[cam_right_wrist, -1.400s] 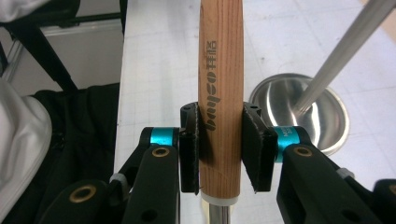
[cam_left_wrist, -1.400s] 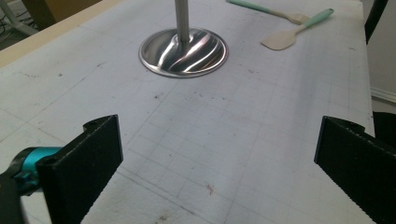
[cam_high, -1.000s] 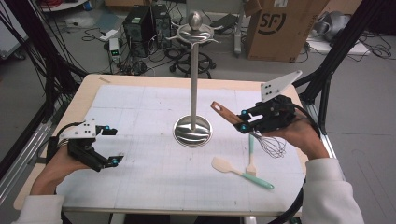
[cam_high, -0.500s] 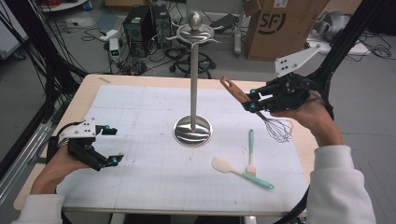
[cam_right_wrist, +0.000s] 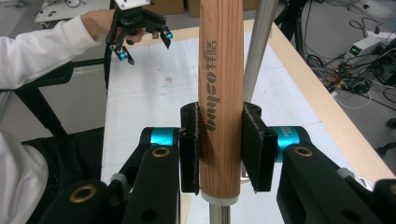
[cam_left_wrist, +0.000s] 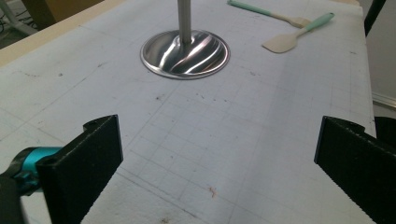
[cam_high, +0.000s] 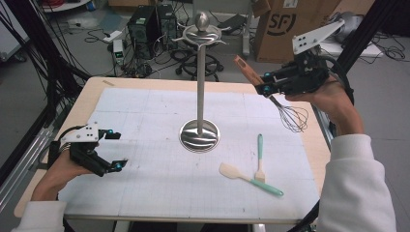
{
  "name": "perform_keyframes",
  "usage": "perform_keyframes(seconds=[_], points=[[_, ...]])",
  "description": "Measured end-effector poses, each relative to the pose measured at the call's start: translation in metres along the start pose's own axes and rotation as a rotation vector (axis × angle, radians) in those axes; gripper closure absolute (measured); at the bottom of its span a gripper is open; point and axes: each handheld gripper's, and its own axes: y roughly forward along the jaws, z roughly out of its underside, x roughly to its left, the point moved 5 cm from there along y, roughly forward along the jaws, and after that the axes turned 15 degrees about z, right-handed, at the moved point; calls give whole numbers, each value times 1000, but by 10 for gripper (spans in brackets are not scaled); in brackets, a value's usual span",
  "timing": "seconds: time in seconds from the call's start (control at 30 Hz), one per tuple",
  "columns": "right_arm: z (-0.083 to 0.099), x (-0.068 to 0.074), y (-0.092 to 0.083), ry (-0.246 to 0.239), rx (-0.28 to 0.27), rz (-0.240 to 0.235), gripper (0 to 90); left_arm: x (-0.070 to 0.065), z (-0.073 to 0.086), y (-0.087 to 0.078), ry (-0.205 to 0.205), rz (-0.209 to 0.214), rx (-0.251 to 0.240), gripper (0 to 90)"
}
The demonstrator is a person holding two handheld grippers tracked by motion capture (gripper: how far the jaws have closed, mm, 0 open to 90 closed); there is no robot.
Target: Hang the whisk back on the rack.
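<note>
A brown wooden whisk handle (cam_right_wrist: 220,93) with dark lettering sits between black jaws with turquoise fittings, above a white gridded mat (cam_high: 159,121) on a pale wooden table (cam_high: 87,96), beside a silver stand (cam_high: 200,96), a mint-handled cream spatula (cam_high: 249,178) and a mint-handled fork (cam_high: 260,157).

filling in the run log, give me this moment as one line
right gripper: shut on whisk wooden handle, held above table | left gripper: open, empty, low over mat | stand: upright | spatula, fork: on mat
</note>
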Motion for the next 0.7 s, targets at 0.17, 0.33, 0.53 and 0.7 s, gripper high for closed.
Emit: perform_keyframes(seconds=[0.17, 0.33, 0.53, 0.7], points=[[-11, -6, -1, 9, -38, -1, 704, -1, 0, 0, 2, 3, 2, 17], [-19, -10, 2, 10, -41, 1, 704, 0, 0, 1, 5, 0, 6, 17], [-25, -14, 6, 11, -48, -1, 703, -1, 0, 0, 4, 1, 5, 17], [-28, -17, 13, 13, -54, -6, 703, -2, 0, 1, 7, 5, 4, 17]])
